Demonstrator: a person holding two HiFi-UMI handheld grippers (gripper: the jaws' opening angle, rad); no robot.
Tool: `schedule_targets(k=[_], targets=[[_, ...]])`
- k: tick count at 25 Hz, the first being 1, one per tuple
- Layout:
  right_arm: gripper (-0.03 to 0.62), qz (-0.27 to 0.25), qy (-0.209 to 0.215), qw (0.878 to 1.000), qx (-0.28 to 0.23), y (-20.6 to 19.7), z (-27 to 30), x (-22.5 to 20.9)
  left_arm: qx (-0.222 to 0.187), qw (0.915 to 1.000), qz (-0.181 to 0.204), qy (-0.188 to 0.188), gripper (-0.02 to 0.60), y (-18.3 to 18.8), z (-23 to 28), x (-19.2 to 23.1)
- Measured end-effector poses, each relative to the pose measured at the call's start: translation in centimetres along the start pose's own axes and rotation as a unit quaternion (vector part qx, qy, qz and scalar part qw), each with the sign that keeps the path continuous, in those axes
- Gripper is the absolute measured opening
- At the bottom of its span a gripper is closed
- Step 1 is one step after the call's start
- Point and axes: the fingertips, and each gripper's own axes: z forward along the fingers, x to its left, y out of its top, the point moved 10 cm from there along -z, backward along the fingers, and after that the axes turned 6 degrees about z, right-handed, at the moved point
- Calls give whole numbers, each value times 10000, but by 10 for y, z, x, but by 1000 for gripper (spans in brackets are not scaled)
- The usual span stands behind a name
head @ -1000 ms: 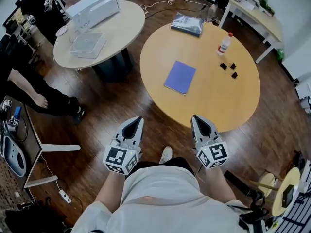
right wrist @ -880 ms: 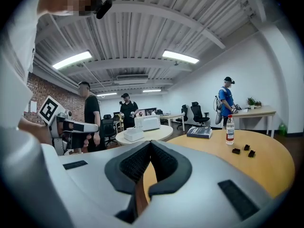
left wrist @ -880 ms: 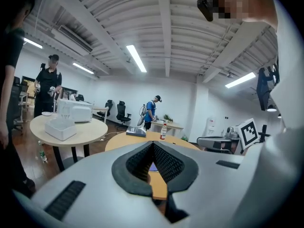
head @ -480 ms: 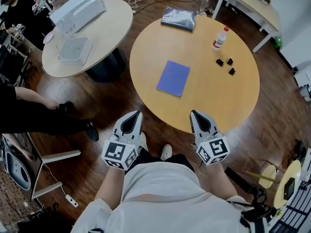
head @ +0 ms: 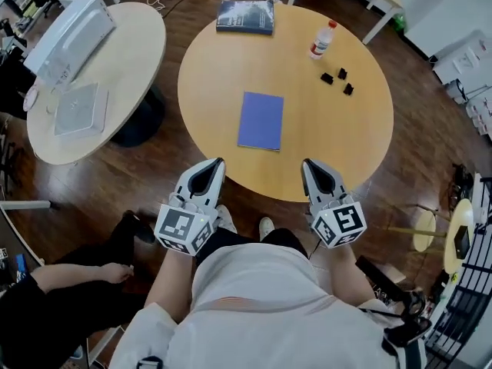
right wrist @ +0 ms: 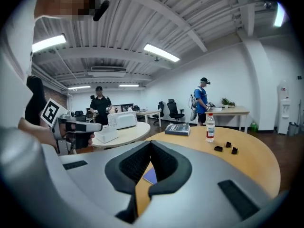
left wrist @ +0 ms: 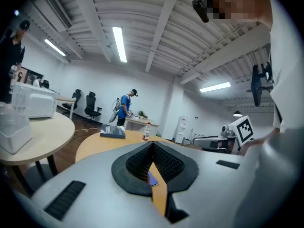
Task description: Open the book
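Note:
A closed blue book (head: 261,121) lies flat near the middle of the round wooden table (head: 361,129). Both grippers hover over the table's near edge, short of the book. My left gripper (head: 215,164) points at the book's near left side, jaws shut and empty. My right gripper (head: 309,164) is level with it to the right, also shut on nothing. In the left gripper view a sliver of the book (left wrist: 152,178) shows behind the closed jaws of the left gripper (left wrist: 153,146). In the right gripper view the book (right wrist: 150,175) shows the same way behind the right gripper (right wrist: 151,144).
On the table's far side lie a dark book (head: 246,15), a plastic bottle (head: 321,40) and three small black pieces (head: 338,79). A second round table (head: 131,68) at left carries a white appliance (head: 69,29). A seated person's hand (head: 115,271) is at lower left.
The table and blue book have come nearer and more centred between the grippers as the person stepped forward. Both grippers stay shut and now reach the table's near edge.

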Motion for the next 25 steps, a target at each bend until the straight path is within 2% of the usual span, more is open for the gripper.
schedule_targets(k=[2, 5, 8, 12, 15, 19, 23, 25], targets=[[3, 25, -123, 9999, 35, -1, 10, 7, -73, 9996, -16, -275, 9, -3, 5, 18], [3, -17, -192, 9997, 170, -5, 17, 10, -5, 9995, -6, -331, 9, -8, 16, 32], [3, 88, -283, 9993, 223, -10, 19, 0, 142, 9992, 63, -369, 9, -13, 26, 30], [3, 176, -394, 9988, 248, -15, 18, -21, 292, 9973, 141, -663, 9, -21, 50, 21], [3, 214, -480, 9981, 312, -23, 13, -38, 634, 9945, 446, -709, 11, -30, 78, 10], [3, 307, -602, 9962, 555, -47, -5, -50, 1252, 9821, 1131, -840, 11, -54, 119, -6], [3, 557, -710, 9930, 768, -69, -22, -72, 1707, 9720, 1294, -964, 32, -83, 161, -28], [3, 665, -774, 9912, 847, -79, -27, -83, 1917, 9649, 1506, -972, 42, -99, 180, -38]])
